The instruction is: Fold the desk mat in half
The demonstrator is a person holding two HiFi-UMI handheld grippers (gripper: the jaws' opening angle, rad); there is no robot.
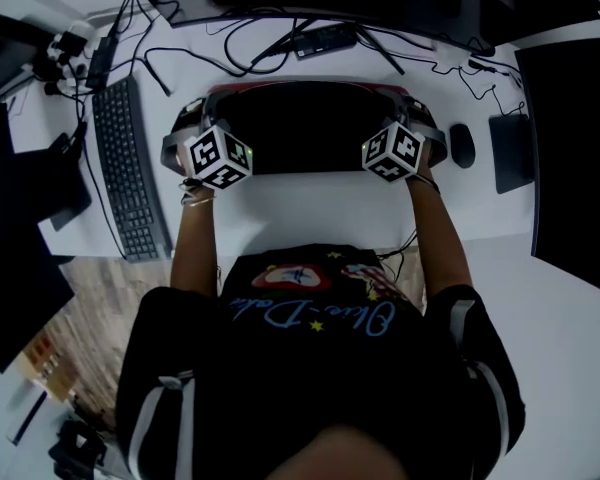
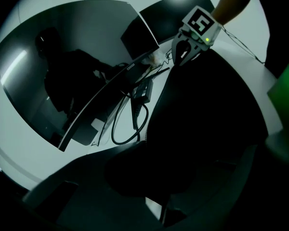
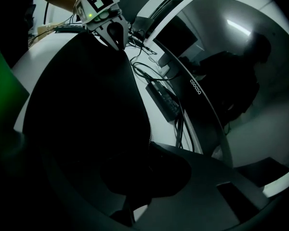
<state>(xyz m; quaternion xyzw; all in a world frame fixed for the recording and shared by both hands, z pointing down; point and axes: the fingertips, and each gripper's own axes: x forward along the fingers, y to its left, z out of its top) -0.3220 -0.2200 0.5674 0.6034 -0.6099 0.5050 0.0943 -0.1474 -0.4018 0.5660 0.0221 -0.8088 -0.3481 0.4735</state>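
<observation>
White desk (image 1: 310, 213) carries the black desk mat (image 1: 305, 128) across its middle, straight in front of the person. The mat's near edge looks raised off the top, with a reddish rim showing along its far side. The left gripper (image 3: 116, 41) and right gripper (image 2: 181, 57) each have jaws pinched nearly together on a near corner of the mat. A keyboard (image 1: 130, 173) lies to the left, a mouse (image 1: 462, 145) just beside the mat's right end, and loose cables (image 1: 280, 38) run behind under the curved monitor (image 2: 62, 71). The likely trouble is a skewed fold if one corner travels ahead of the other. The thin corner may also slip from a grip, or the swinging edge could snag those cables.
</observation>
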